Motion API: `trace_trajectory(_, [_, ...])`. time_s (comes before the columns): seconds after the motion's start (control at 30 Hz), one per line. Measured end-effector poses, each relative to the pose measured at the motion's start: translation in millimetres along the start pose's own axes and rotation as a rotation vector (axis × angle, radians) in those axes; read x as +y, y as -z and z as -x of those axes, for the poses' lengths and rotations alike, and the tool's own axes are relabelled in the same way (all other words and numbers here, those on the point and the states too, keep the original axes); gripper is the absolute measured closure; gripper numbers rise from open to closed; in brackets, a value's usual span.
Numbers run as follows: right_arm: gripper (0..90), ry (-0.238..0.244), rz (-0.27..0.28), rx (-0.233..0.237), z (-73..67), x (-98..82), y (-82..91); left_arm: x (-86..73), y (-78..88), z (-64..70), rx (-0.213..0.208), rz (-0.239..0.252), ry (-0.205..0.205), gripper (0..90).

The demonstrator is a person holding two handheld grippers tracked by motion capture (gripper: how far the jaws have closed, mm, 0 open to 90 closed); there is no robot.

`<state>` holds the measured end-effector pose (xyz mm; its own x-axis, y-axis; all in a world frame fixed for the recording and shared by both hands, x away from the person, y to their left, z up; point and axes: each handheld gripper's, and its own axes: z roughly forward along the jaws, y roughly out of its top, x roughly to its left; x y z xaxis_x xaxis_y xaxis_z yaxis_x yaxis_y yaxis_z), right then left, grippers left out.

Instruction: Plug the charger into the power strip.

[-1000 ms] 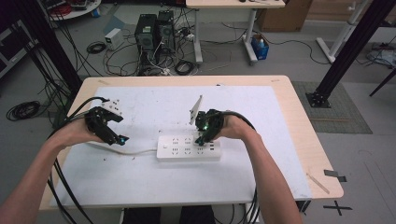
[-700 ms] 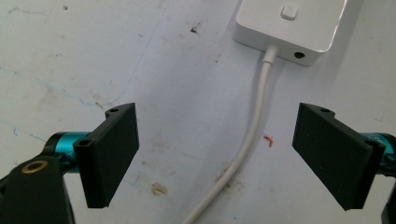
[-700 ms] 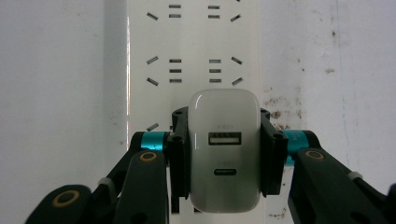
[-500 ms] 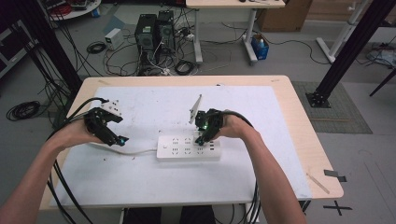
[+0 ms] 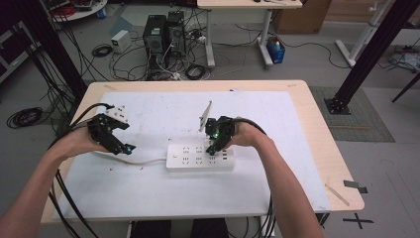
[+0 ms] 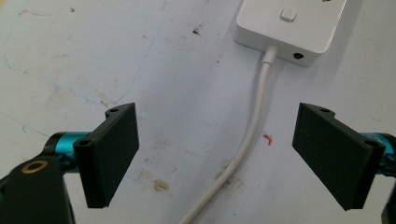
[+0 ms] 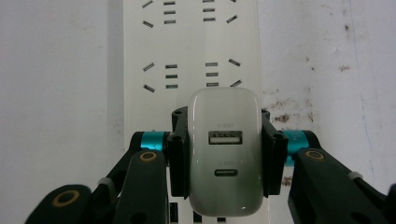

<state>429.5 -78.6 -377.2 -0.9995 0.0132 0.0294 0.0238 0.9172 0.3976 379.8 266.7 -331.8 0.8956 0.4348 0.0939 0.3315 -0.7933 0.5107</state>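
A white power strip (image 5: 199,156) lies on the white mat near the table's front, its cord (image 6: 247,140) running off to the left. My right gripper (image 5: 214,147) sits over the strip's right part, shut on a white USB charger (image 7: 224,149) whose ports face the camera; the charger stands on the power strip (image 7: 187,46) above a row of sockets. My left gripper (image 5: 124,148) hovers left of the strip, jaws wide open over the cord, with nothing between the pads (image 6: 114,154).
A thin grey strip (image 5: 205,116) stands up behind the right hand. The white mat (image 5: 163,119) covers most of the wooden table (image 5: 317,129). Black cables (image 5: 74,124) trail from both grippers off the front and left edges. Computers and cable clutter lie on the floor beyond.
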Motion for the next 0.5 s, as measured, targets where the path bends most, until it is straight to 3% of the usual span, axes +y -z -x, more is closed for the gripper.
trace_trajectory(0.2, [62.5, -0.003, 0.072, -0.083, -12.0, -9.4, -2.0, 0.3, 2.5, 1.5, 0.006, 0.007, 0.002, 14.8])
trace_trajectory(0.5, [62.2, 0.011, 0.049, -0.057, -8.5, -6.9, -2.3, -5.5, 5.0, -0.2, 0.006, 0.001, 0.007, 14.8])
